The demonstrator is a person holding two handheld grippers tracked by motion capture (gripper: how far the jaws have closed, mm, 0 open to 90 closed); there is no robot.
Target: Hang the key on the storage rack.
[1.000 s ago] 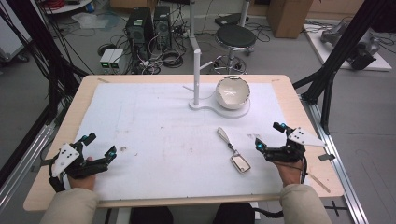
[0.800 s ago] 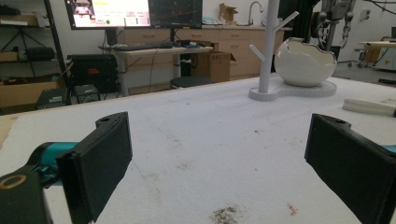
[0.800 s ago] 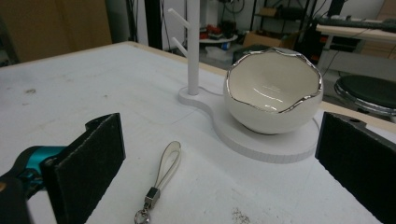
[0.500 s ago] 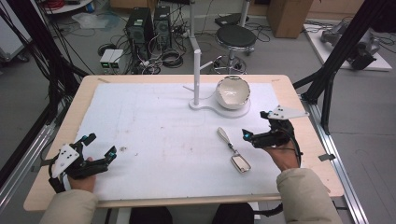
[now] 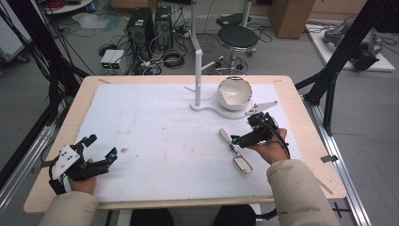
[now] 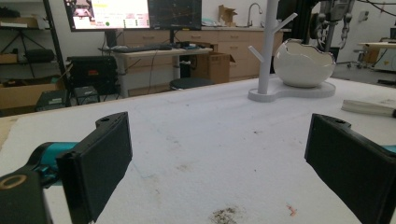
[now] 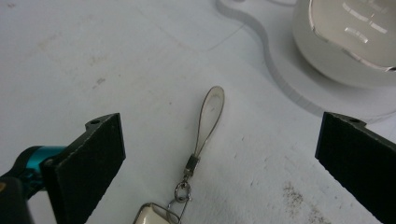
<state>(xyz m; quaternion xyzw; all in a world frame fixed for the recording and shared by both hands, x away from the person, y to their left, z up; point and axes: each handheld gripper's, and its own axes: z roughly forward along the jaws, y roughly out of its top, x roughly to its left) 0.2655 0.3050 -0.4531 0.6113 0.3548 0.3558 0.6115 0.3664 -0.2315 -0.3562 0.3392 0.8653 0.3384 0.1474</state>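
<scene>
The left gripper [image 5: 96, 151] sits low at the near left of the tabletop [image 5: 155, 136], gripped from behind by the person's left hand [image 5: 81, 175], whose sleeved forearm enters from the bottom edge. Its jaws stand wide apart with nothing between them, pointing forward and a little to the right. The right gripper [image 5: 245, 135] is held by the right hand [image 5: 269, 149], wrist bent so that the jaws aim leftward and down at the tabletop. In the right gripper view those jaws are spread wide, their black pads at either side, bare surface between them
</scene>
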